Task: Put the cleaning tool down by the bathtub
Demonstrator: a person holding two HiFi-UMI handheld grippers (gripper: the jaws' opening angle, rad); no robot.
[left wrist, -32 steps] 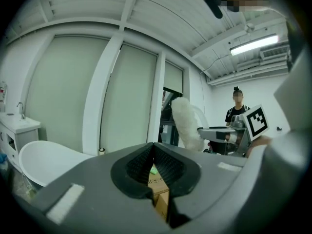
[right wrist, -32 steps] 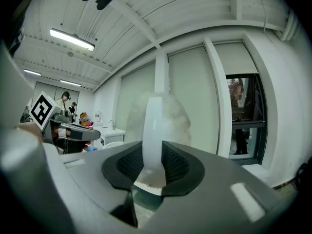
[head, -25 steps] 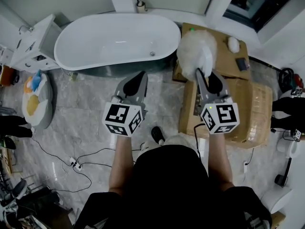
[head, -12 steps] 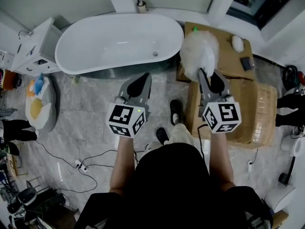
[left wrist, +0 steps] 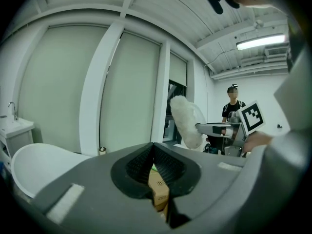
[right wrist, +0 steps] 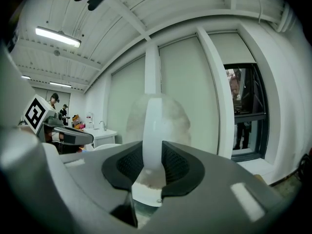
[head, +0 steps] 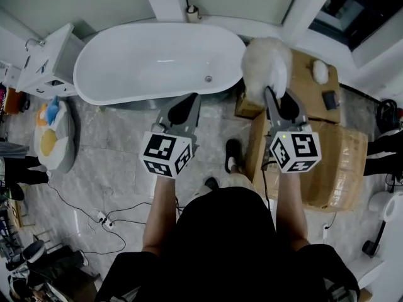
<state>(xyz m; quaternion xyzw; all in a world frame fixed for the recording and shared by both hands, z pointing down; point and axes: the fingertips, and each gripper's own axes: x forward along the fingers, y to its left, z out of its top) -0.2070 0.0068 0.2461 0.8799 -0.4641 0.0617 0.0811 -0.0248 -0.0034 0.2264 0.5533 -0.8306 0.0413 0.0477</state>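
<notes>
R gripper (head: 276, 99) fingers clamp the duster (head: 266, 65) by its white handle, fluffy head up (over the boxes (head: 334, 162) just right of the tub (head: 157, 68)). L gripper (head: 187, 104) fingers pressed together, empty, above the floor (head: 113, 143).

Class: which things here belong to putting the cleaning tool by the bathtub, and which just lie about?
Job: fluffy duster, right hand-held gripper clamped on it, bathtub.
Lying about: cardboard boxes, floor cables, washbasin unit.
</notes>
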